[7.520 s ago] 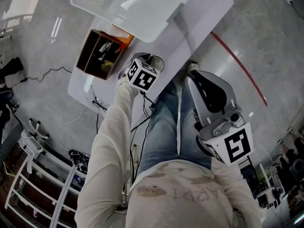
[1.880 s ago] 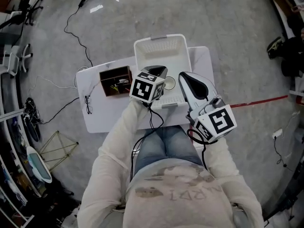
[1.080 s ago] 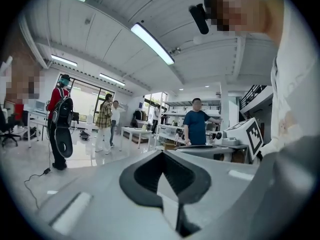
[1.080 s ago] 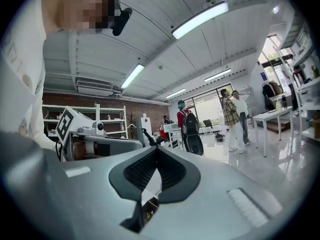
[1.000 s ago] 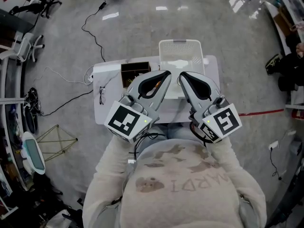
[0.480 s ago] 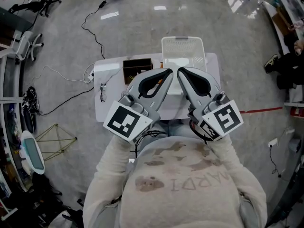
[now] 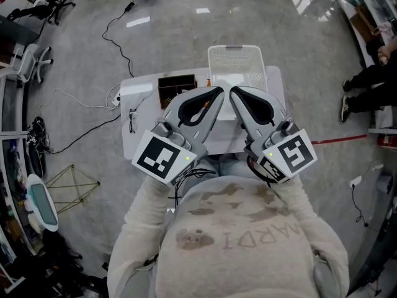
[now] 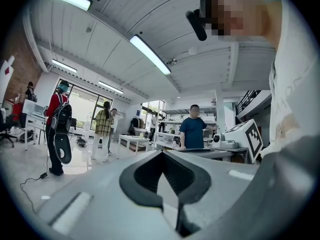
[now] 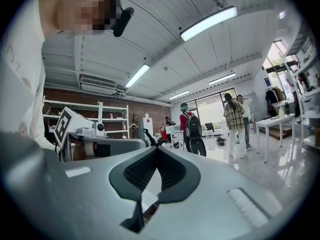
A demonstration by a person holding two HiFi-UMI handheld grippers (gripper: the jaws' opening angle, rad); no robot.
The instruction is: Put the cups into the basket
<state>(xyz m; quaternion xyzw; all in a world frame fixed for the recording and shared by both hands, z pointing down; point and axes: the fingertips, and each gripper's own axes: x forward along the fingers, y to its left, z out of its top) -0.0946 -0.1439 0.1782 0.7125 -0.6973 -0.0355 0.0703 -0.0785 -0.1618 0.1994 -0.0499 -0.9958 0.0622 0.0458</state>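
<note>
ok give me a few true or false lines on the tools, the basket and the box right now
1. The left tool and the right tool are both shut with nothing in them. True.
2. The basket sits on the floor. False: it stands on the white table.
3. A brown box stands on the table to the left of the basket. True.
4. The right tool is down inside the basket. False: it is held up near the person's chest, pointing out across the room.

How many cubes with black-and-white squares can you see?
2. One black-and-white marker cube sits on the left grey gripper, the other on the right grey gripper. None seems hidden.
</note>
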